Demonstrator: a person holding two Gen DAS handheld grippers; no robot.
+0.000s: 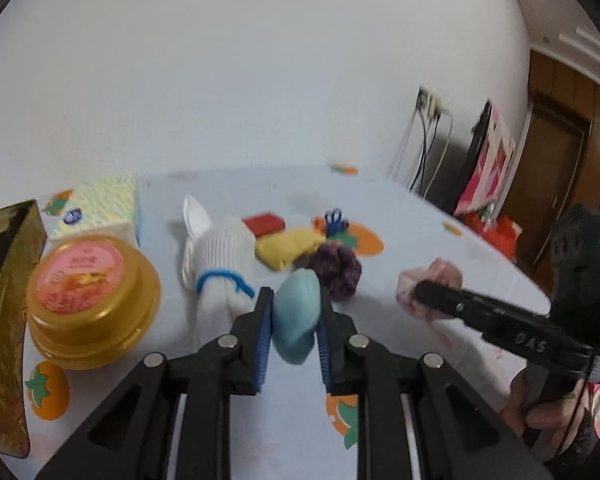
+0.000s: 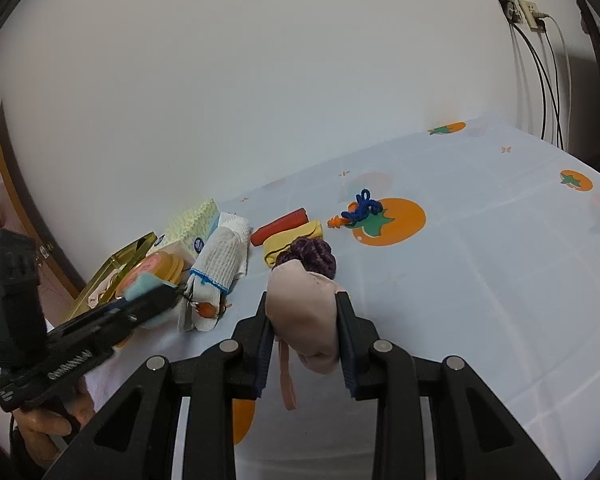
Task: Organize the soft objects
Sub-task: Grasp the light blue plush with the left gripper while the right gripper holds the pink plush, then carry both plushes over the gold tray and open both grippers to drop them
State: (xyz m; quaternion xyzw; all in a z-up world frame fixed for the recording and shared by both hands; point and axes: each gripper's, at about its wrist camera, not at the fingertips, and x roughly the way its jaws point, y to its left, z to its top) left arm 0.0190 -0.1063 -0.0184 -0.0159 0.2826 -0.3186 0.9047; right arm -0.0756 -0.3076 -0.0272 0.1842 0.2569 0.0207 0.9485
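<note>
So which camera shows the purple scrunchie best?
The left wrist view: the purple scrunchie lies in the open on the table beyond the left gripper. In the right wrist view the pink pouch hides its lower part.

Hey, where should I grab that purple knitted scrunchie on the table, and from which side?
Pinch the purple scrunchie across its puffy ring from above. It lies flat, pressed against the yellow cloth behind it, so a sideways approach looks crowded. Both grippers are full, so free one first.

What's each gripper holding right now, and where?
Left gripper pinches the blue sponge across its middle; right gripper clamps the pink pouch by its sides.
</note>
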